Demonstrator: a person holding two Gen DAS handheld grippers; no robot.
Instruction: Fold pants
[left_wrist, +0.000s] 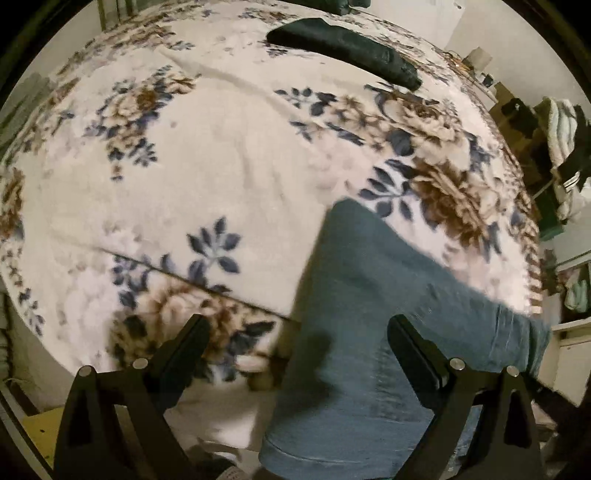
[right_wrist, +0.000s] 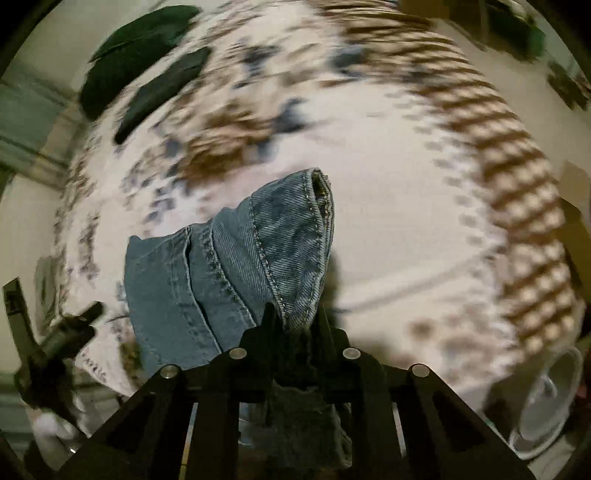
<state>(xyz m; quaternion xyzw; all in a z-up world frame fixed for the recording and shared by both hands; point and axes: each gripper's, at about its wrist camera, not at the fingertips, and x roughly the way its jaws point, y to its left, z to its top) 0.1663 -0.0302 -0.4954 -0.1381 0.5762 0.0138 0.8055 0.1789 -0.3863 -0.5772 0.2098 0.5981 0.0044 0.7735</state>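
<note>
Right tongs (right_wrist: 295, 314): pressed together on a hemmed edge of the jeans (right_wrist: 236, 258), pinching denim at lower centre of the right wrist view, cloth bunched up and away from the tips toward the middle of the frame. Left tongs (left_wrist: 295, 343): spread wide and holding nothing, low in the left wrist view, with the jeans (left_wrist: 354, 332) running between and past them, from bottom centre up toward the middle right of the frame. Long axis of that denim panel: roughly bottom to top, leaning right, draped over the near edge of the bed (left_wrist: 221, 166) with its floral blanket. Whether the left fingers touch the cloth: cannot tell, motion blur there. Nearer free arm for a second grip: likely the left, already straddling the fabric, needing only to drop and close on it. Dark folded garments (left_wrist: 343, 48) lying well apart, upper centre of the left view. Heavy blur across the right view.
</note>
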